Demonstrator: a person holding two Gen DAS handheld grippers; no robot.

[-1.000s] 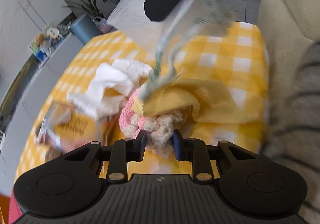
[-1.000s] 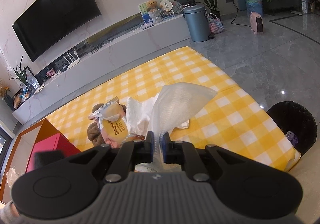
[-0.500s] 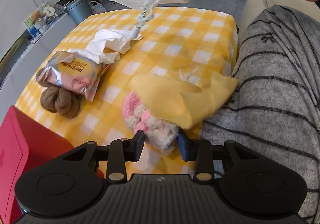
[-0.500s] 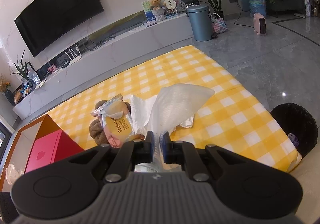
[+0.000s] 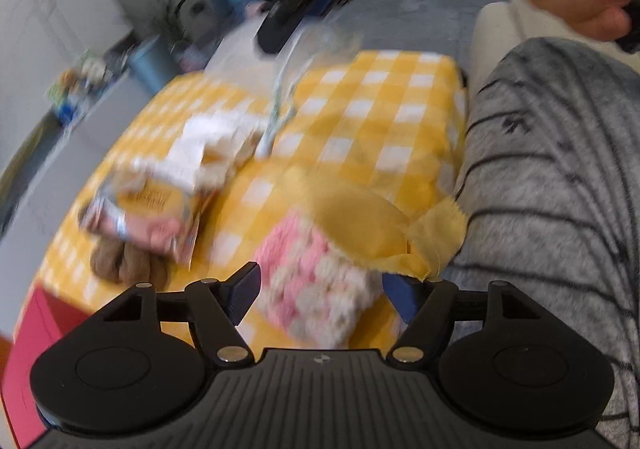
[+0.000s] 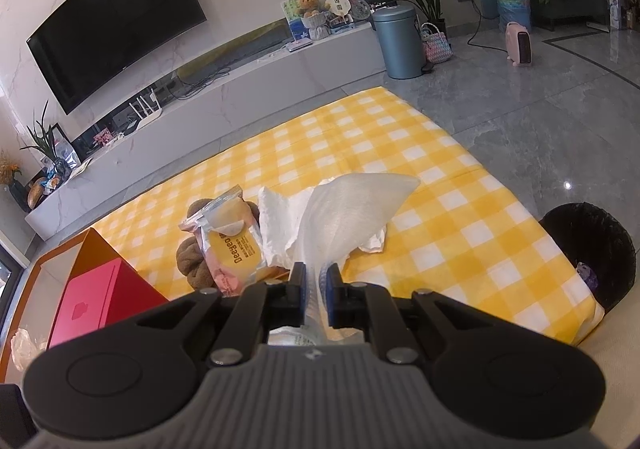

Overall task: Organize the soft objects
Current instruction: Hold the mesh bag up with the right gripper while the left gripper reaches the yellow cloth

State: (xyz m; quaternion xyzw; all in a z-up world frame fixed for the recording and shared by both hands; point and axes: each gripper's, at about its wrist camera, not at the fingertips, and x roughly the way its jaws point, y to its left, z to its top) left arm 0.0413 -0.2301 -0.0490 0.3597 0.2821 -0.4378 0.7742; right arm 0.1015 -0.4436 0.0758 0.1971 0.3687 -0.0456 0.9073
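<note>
My left gripper (image 5: 320,295) is open, its jaws wide on either side of a pink-and-cream knitted piece (image 5: 312,285) partly covered by a yellow cloth (image 5: 360,225). My right gripper (image 6: 315,281) is shut on a clear plastic bag (image 6: 352,209) and holds it above the yellow checked table (image 6: 360,137); it also shows in the left wrist view (image 5: 304,61). A snack packet (image 6: 232,245) lies on a brown knotted soft toy (image 6: 194,261), next to a white crumpled cloth (image 6: 280,221). The left wrist view is blurred.
A red box (image 6: 96,305) stands at the table's left end. A black bin (image 6: 588,249) sits on the floor off the right end. The person's grey striped leg (image 5: 552,189) fills the right of the left wrist view.
My left gripper has opened wider and moved in around the knitted piece. The right gripper still holds the bag, a little higher and further back.
</note>
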